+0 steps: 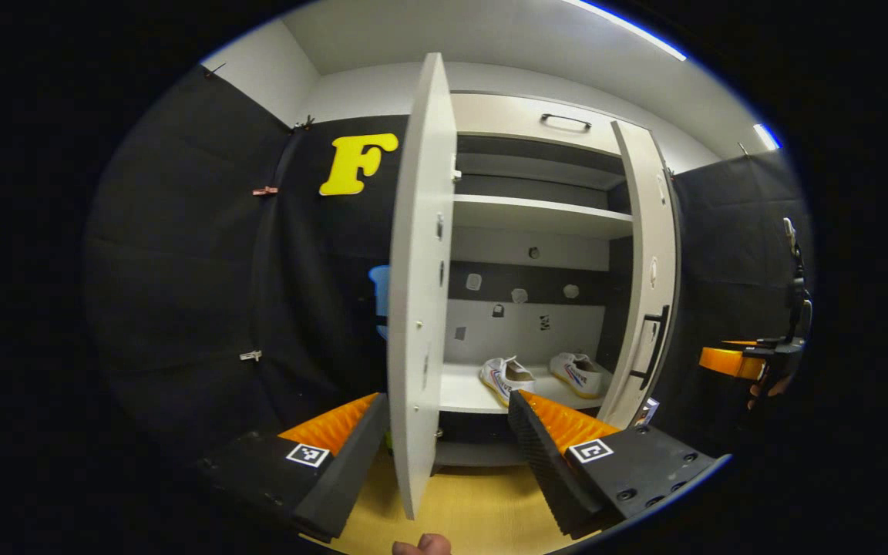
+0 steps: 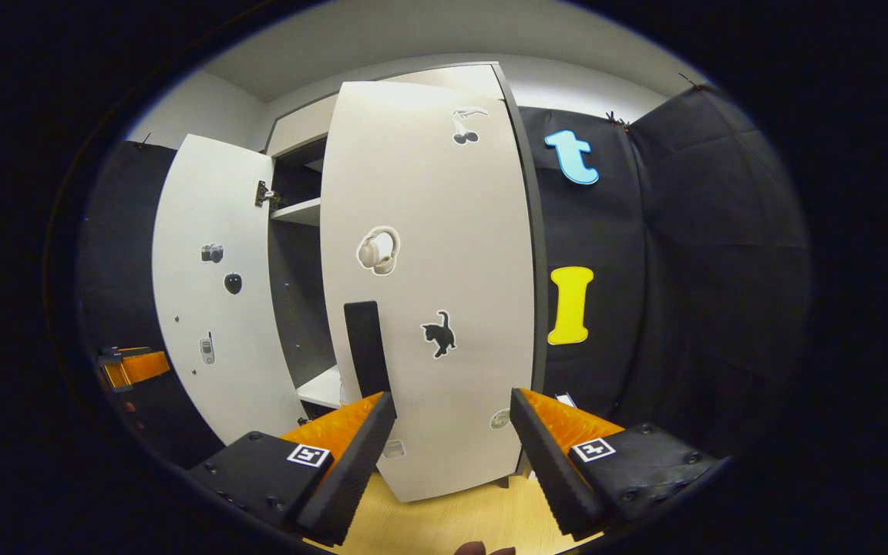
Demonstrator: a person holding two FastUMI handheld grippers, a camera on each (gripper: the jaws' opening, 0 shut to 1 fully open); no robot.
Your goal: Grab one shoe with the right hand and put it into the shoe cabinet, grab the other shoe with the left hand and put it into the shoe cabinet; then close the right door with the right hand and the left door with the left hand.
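Shoe cabinet (image 1: 536,208) stands with both doors swung out, and both white sneakers are already inside — one (image 1: 506,378) to the left, the other (image 1: 576,372) to the right, side by side on the bottom shelf (image 1: 463,389), near each other but apart. The shelf above (image 1: 540,216) looks bare. So the step in hand, judging by that, is door-closing.

The right gripper (image 2: 452,432) faces the outer face of the right door (image 2: 428,293), fingers spread wide, gripping nothing; the door's dark handle (image 2: 367,347) sits just above its left finger. A flat push on the panel near the free edge, away from the hinge, should swing it home; no need to clamp the handle.

The left gripper (image 1: 448,432) is wide open and empty too, straddling the edge of the left door (image 1: 417,293), which runs between its fingers. It should wait, then press from the outer face — keeping fingers out of the closing gap.
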